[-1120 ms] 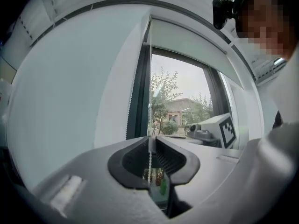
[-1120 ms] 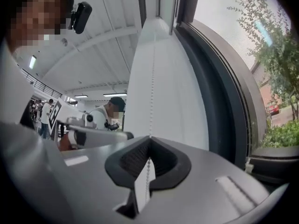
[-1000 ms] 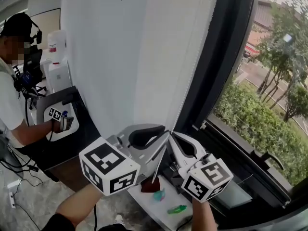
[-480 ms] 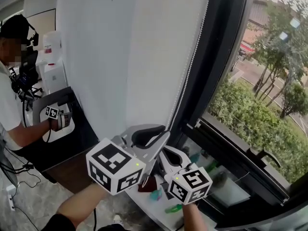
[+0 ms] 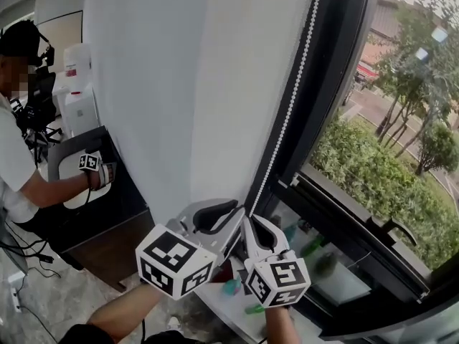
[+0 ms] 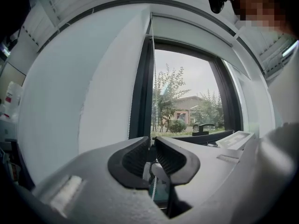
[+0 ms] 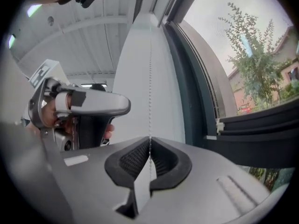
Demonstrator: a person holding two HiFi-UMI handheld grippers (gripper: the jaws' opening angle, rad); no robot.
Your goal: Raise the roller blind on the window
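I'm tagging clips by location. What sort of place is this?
Probably an office or lab: a window with a roller blind and bead chain, plus another person at a dark desk.

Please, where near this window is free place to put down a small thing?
The dark tabletop left of the roller blind looks bare. The white sill under the bead chain is crowded: a red item, a teal item and a green item lie there.

Dark window frame (image 5: 337, 84) looks onto daylit trees (image 5: 423, 63) (1 building (image 6: 189, 107) beyond); pale floor (image 5: 50, 299) below.
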